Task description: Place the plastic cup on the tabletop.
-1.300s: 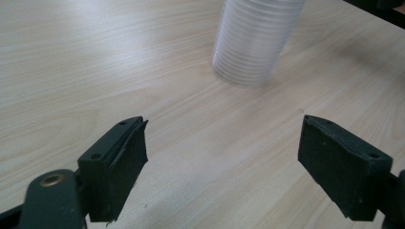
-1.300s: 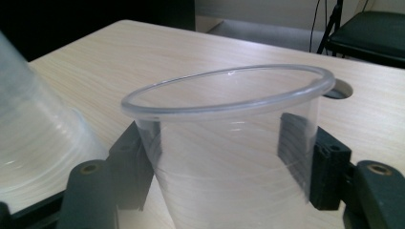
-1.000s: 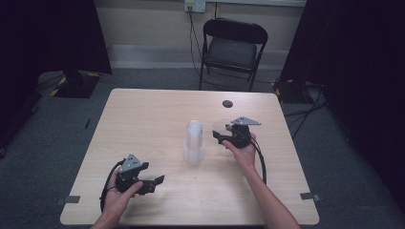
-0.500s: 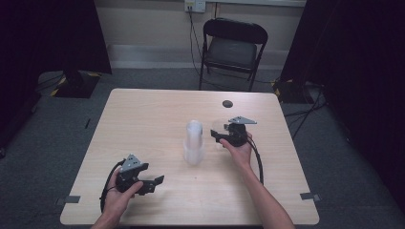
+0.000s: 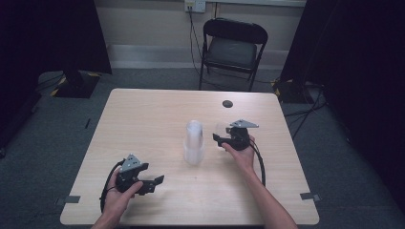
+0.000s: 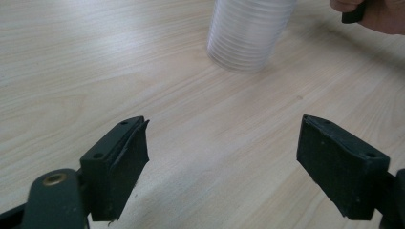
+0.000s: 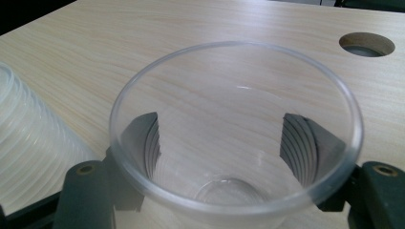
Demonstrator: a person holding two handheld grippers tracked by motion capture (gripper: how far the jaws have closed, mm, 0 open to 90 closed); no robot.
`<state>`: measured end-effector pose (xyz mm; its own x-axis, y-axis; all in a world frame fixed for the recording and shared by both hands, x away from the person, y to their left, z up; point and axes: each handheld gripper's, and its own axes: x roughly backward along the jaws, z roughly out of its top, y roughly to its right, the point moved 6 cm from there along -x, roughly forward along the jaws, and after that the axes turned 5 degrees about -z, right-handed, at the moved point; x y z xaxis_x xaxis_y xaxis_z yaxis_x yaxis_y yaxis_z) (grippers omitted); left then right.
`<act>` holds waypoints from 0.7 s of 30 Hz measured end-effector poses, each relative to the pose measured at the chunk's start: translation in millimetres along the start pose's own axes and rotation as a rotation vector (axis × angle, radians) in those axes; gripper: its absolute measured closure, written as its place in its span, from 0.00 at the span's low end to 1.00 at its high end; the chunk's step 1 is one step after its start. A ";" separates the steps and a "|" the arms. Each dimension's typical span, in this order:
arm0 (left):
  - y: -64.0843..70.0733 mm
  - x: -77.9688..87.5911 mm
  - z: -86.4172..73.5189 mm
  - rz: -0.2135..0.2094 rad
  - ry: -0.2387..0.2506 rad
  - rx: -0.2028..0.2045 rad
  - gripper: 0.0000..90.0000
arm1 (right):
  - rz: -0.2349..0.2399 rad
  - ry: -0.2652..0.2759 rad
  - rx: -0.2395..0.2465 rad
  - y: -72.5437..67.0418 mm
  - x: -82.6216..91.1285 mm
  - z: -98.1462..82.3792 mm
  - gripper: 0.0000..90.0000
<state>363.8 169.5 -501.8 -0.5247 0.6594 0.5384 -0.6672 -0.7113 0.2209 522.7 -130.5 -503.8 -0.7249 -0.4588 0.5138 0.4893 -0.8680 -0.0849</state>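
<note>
A single clear cup is seen between the fingers of the right gripper, upright, its rim toward the camera and a black pad against the wall on each side. The fingers are about half open and have just been closing a touch, with the cup between them; in the right gripper view the pads look to be pressed on the plastic, so the cup is judged to be held, not merely bracketed. In the high view it is seen just beside the stack, to its right, at the middle of the desk.

The left gripper is seen low at the near left, well apart from the stack, fingers spread wide with nothing but bare wood between them.

The step in hand is read as taking one cup off and placing it on its own. Thin plastic like this is likely to buckle, so a light squeeze is called for, just enough that the cup is not dropped. The cup should be kept level and carried clear of the stack before it is lowered, or the stack may be clipped and toppled. The round hole at the far right of the desk is best avoided when the cup is set down. The base should be flat on the wood before the fingers are opened.
</note>
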 end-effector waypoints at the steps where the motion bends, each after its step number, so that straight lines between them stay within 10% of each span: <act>1: -0.1 0.1 0.0 0.001 0.000 0.002 0.20 | -0.005 -0.001 -0.003 0.7 1.1 -0.3 0.33; 21: -5.3 3.1 1.5 0.018 0.017 0.003 0.20 | -0.018 -0.032 -0.012 8.6 7.9 -13.6 0.22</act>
<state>366.5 175.0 -500.1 -0.5456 0.6506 0.5283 -0.6563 -0.7237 0.2135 514.5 -144.2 -512.1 -0.7172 -0.4371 0.5427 0.4704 -0.8783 -0.0858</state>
